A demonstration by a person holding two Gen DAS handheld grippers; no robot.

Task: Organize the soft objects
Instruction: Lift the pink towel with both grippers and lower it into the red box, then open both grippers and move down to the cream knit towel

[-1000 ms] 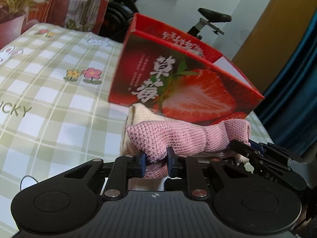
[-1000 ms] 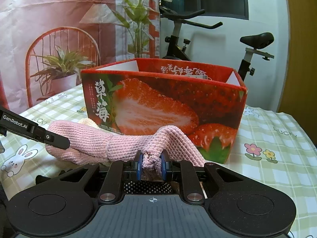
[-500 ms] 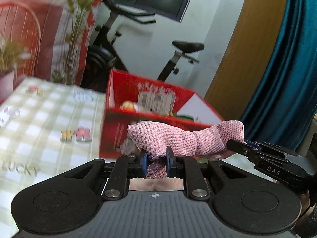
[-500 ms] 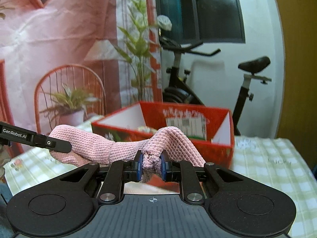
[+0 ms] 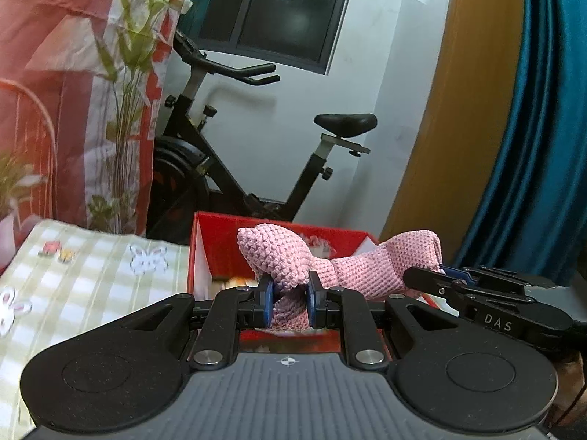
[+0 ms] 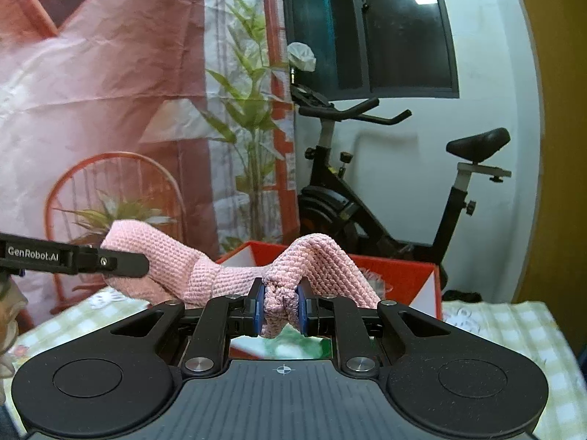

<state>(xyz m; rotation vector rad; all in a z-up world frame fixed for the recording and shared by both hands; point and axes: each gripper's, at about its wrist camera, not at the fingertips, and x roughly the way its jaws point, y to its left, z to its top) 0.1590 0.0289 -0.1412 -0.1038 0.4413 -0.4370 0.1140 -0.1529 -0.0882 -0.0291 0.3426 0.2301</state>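
Note:
A pink knitted cloth (image 5: 352,271) hangs stretched between my two grippers, above the open red strawberry box (image 5: 220,238). My left gripper (image 5: 288,302) is shut on its left end. My right gripper (image 6: 280,310) is shut on its right end (image 6: 323,260), and its black body shows at the right of the left wrist view (image 5: 488,297). The left gripper's finger shows at the left of the right wrist view (image 6: 73,256). The box (image 6: 403,278) is open at the top; blurred items lie inside it.
The table carries a green and white checked cloth (image 5: 91,286) with flower and rabbit prints. An exercise bike (image 5: 227,168) stands behind the table. A pink backdrop with a plant (image 6: 249,128), a blue curtain (image 5: 532,146) and a yellow wall panel lie beyond.
Both grippers have lifted the pink cloth from the table in front of the box up to above the box's open top. Both stayed shut on it.

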